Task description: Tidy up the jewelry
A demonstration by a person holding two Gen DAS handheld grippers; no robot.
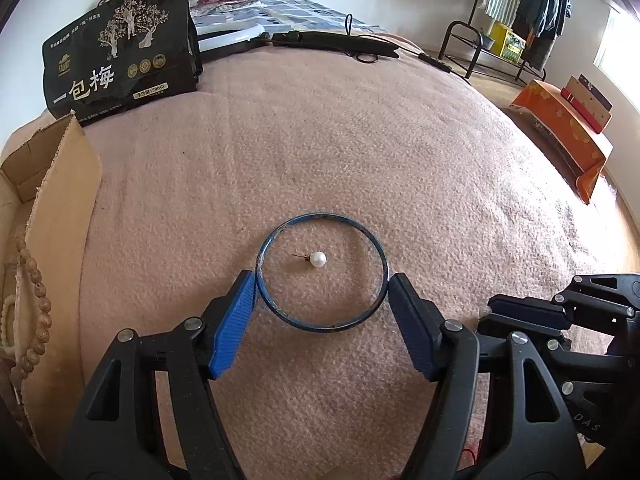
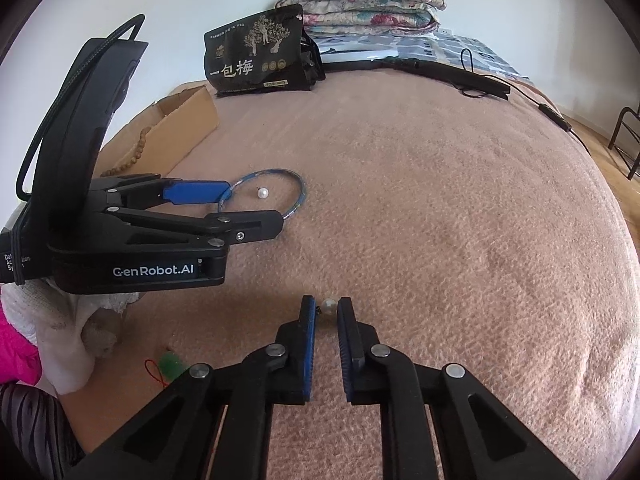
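right gripper (image 2: 326, 308) around round white pearl earring (image 2: 329, 305)

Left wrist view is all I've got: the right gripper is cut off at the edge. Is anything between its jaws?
Observer: Yes. The right gripper is shut on a second pearl earring, down on the blanket.
Operator: Anything else loose nearby?
Observer: A green pendant on a red cord lies to its left.
Operator: What's holding the left gripper?
Observer: A white-gloved hand, with a pink sleeve behind it.
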